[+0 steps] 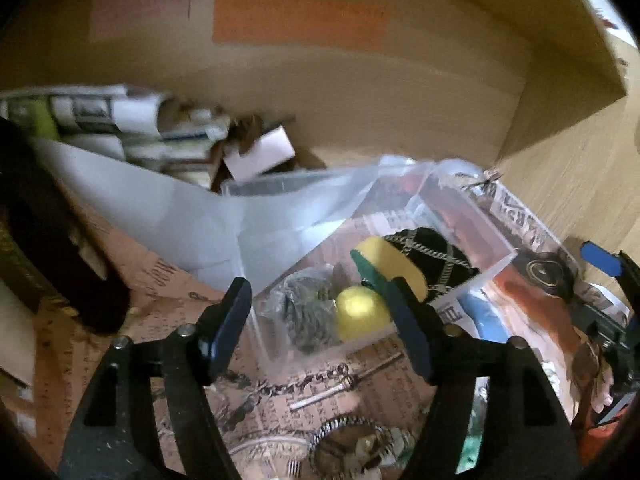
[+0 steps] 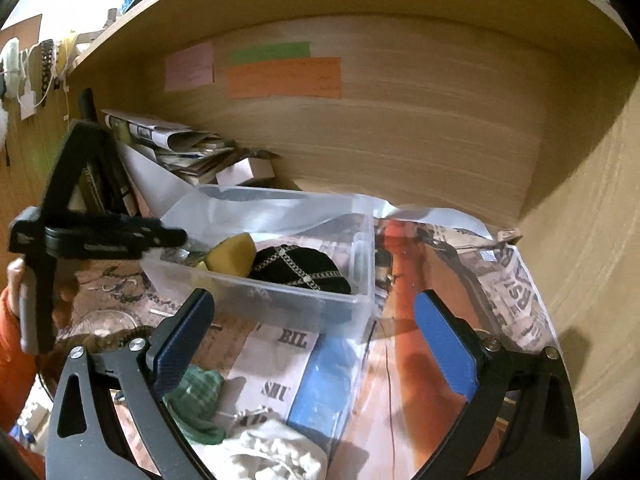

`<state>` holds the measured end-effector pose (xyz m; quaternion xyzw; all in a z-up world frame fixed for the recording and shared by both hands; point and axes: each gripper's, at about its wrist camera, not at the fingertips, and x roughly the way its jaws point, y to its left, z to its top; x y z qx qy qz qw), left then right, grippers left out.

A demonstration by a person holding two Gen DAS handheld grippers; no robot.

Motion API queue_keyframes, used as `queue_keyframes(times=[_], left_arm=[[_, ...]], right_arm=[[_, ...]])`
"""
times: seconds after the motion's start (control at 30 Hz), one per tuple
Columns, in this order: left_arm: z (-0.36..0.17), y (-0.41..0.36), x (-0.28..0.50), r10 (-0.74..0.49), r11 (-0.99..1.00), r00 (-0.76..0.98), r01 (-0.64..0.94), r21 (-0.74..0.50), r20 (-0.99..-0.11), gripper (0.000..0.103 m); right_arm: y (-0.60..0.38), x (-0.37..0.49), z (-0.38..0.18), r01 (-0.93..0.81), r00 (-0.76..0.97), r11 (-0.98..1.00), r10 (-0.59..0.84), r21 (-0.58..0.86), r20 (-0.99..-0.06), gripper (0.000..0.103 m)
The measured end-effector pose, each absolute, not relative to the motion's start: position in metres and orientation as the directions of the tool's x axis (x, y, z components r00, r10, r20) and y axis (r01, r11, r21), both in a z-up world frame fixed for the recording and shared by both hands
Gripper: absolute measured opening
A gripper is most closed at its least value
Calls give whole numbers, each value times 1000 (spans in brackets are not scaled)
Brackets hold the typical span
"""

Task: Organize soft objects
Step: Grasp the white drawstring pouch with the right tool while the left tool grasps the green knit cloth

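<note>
Both grippers open, holding nothing: left gripper (image 1: 320,312) over the clear plastic bin (image 2: 352,304), where sponge (image 2: 234,254), yellow ball (image 1: 362,312) and black cap (image 2: 300,266) lie. Green cloth (image 2: 198,404) on desk, beside right gripper (image 2: 316,344): close fingers gently round it, lift clear of bin wall.

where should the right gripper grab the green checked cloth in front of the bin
Take the green checked cloth at its bunched top, coming straight down from above. It lies crumpled on the papers beside the right gripper's left finger, just ahead of the white cloth, so its raised folds offer something to pinch; the flat edges do not.
</note>
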<state>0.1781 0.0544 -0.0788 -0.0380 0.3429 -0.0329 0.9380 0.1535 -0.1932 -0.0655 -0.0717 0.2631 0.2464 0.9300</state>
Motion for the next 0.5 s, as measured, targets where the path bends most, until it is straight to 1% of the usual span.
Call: queue_keyframes(times=[0.07,0.1,0.13,0.17,0.27,0.37,0.5], left_arm=[[-72,51,162,-85,996,774,41,-84,-628,76],[-70,50,156,-84,996,780,42,-82,-620,86],[-69,49,147,-79,996,790,39,-79,-608,93],[-68,48,140,-71,997,797,34,-73,-600,95],[-71,42,119,-58,998,799,39,-45,-599,95],[-79,37,104,-77,997,784,49,-63,-616,95],[-96,22,94,-136,990,749,84,-111,-648,95]], right_arm=[[-196,148,-65,-495,743,869,424,2,-518,100],[-198,145,-65,-495,743,869,426,4,-516,100],[-200,141,-66,-493,744,870,426,7,-514,100],[-201,138,-67,-492,745,871,426,9,-513,100],[-206,129,-73,-488,739,872,429,26,-519,100],[-210,121,-83,-483,724,875,429,47,-540,100],[-214,114,-102,-472,694,877,432,89,-576,100]])
